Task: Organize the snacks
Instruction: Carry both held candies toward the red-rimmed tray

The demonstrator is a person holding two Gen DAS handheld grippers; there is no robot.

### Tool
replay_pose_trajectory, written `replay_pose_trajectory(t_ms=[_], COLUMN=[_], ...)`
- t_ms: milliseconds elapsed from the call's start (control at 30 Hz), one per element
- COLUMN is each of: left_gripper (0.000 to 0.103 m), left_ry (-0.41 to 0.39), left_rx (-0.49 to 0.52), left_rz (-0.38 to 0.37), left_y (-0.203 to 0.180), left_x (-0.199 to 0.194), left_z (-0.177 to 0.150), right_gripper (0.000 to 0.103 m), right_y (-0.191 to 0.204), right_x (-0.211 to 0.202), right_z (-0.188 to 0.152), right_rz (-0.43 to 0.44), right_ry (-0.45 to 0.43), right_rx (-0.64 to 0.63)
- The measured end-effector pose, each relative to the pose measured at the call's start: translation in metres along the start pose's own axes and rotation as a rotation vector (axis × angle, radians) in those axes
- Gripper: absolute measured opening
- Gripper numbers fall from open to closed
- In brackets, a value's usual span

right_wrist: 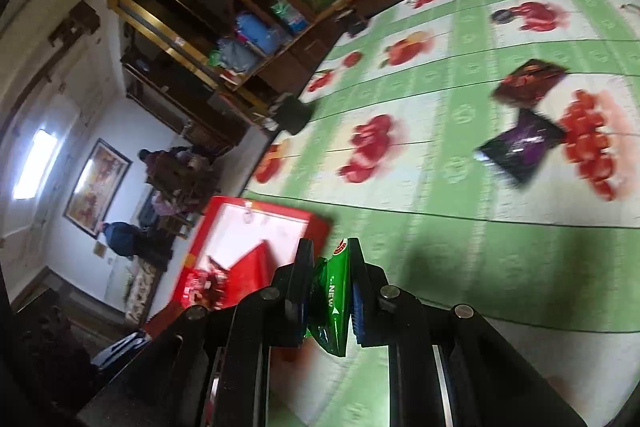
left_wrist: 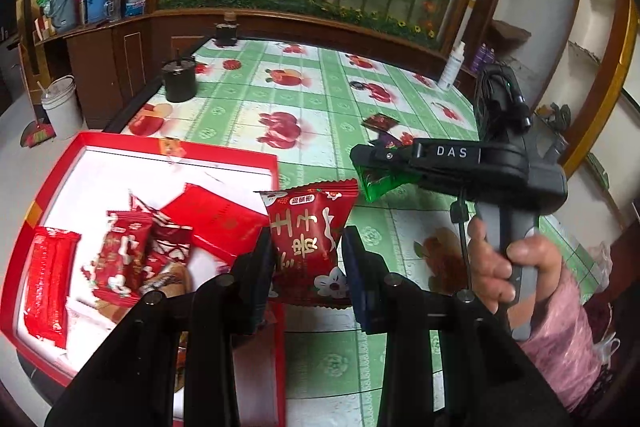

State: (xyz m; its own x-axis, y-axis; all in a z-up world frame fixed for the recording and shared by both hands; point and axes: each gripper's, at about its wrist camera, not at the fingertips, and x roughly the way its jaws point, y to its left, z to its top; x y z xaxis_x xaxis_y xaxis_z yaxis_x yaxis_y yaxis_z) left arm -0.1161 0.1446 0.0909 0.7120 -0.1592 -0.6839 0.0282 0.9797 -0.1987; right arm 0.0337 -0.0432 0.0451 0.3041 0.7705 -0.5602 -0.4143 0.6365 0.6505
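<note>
The left gripper [left_wrist: 307, 259] has its jaws clenched on a red snack packet [left_wrist: 310, 239] printed with white characters and flowers, holding it upright in the air just beside the right edge of a red box [left_wrist: 176, 149] with a white inside. In that box lie several more red packets [left_wrist: 120, 255] and a flat red carton [left_wrist: 218, 219], close together toward the near side. The box sits at the left end of the bench [left_wrist: 320, 99], which is covered by a green and white cloth printed with red fruit. The right gripper [right_wrist: 330, 291], held by a hand [left_wrist: 506, 267] in a pink sleeve [left_wrist: 560, 331], has its jaws shut tight on a crumpled green packet [right_wrist: 332, 303], raised above the cloth near the box's far corner. Farther along the bench, well apart from the box, a dark red packet [right_wrist: 528, 83] and a purple packet [right_wrist: 520, 147] lie flat just beside each other. Two dark pots [left_wrist: 179, 79] stand near the bench's left edge, and a white bottle [left_wrist: 452, 65] stands at the far right.
</note>
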Motion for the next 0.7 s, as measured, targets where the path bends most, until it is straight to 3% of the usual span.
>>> replay_pose_trajectory(t_ms=[433,567,700], left_gripper=[0.031,0.031,0.031], left_ry=[-0.079,-0.083,-0.081], left_rx=[-0.111,-0.162,-0.162], left_rz=[0.114,0.153,0.157], left_y=[0.071,0.098,0.101], left_x=[-0.025,-0.029,-0.026], left_z=[0.005,0.002,0.000], right_gripper=[0.017,0.014,0.015], right_y=[0.041,0.049,0.037], right_x=[0.045,0.054,0.044], right_z=[-0.005,-0.006,0.001], right_rz=[0.117,0.112,0.083], right_ry=[0.003,0.005,-0.042], right_rx=[0.016,0.009,0.030])
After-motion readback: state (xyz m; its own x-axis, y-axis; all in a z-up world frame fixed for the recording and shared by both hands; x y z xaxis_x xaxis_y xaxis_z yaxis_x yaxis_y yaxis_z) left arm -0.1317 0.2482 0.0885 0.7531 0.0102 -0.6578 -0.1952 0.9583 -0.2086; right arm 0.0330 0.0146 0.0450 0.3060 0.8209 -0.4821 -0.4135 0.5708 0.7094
